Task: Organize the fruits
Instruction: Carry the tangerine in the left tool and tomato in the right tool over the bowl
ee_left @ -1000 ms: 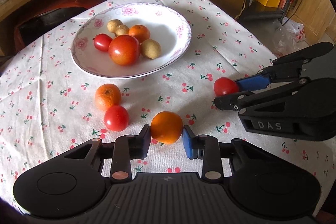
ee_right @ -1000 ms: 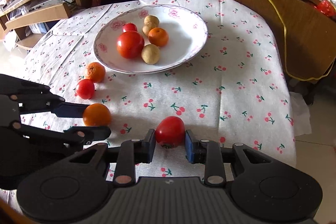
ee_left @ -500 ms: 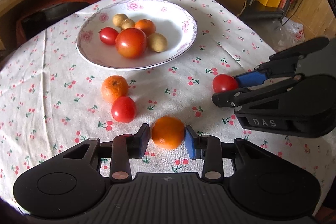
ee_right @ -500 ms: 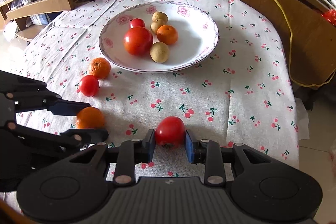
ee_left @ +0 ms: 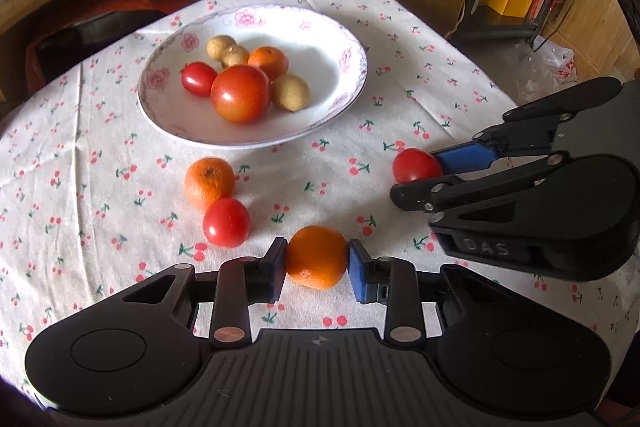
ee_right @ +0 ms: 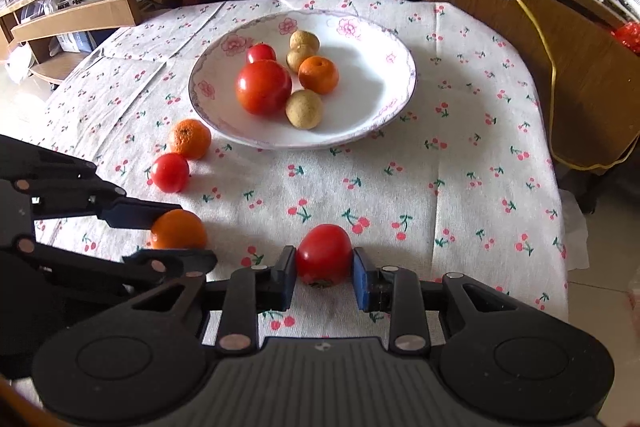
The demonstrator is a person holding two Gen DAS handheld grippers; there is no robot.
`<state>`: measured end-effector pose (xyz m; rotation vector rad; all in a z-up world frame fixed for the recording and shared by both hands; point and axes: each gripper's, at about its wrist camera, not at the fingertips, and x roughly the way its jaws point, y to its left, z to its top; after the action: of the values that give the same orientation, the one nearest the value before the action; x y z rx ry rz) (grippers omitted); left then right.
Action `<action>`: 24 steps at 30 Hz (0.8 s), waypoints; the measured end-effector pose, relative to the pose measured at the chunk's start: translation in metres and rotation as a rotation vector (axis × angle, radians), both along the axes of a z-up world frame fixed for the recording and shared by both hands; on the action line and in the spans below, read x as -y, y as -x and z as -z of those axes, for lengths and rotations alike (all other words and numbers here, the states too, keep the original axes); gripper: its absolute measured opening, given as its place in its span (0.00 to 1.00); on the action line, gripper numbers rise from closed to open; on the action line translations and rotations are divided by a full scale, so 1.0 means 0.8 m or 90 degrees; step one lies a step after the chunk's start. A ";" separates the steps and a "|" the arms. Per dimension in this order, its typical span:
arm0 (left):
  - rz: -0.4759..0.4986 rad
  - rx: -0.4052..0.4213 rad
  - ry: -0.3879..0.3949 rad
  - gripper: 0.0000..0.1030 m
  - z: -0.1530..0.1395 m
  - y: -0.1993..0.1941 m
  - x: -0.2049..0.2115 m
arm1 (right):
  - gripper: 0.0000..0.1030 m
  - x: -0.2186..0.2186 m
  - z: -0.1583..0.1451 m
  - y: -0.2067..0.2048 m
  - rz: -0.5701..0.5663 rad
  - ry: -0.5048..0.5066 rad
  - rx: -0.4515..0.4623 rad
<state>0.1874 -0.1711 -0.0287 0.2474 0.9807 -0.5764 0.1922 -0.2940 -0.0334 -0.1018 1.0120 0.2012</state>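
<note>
Now left hand-held gripper [ee_left: 317, 267] clamped on round orange [ee_left: 316, 257], right hand-held gripper [ee_right: 324, 273] clamped on tomato [ee_right: 324, 253], stem-end down

Light: bright daylight; tablecloth [ee_left: 400, 39] sunlit.
Shadows: soft, falling inside the plate [ee_right: 400, 59] and under the fruit.
Glare: small highlights on the big tomato [ee_left: 240, 93].
Distortion: strong fisheye bending at edges, dark corners.
Focus: centre sharp; background shelves softer.
</note>
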 end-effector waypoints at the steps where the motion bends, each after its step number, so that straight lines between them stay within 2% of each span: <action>1: -0.001 0.001 0.002 0.39 -0.001 0.000 0.000 | 0.29 -0.001 -0.002 0.000 0.000 0.000 0.003; 24: -0.052 0.045 0.018 0.37 -0.029 -0.011 -0.003 | 0.29 -0.005 -0.031 -0.007 0.022 -0.001 0.049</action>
<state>0.1959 -0.1684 -0.0051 0.2003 0.9093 -0.5042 0.1976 -0.2897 -0.0087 -0.0900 0.9363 0.1645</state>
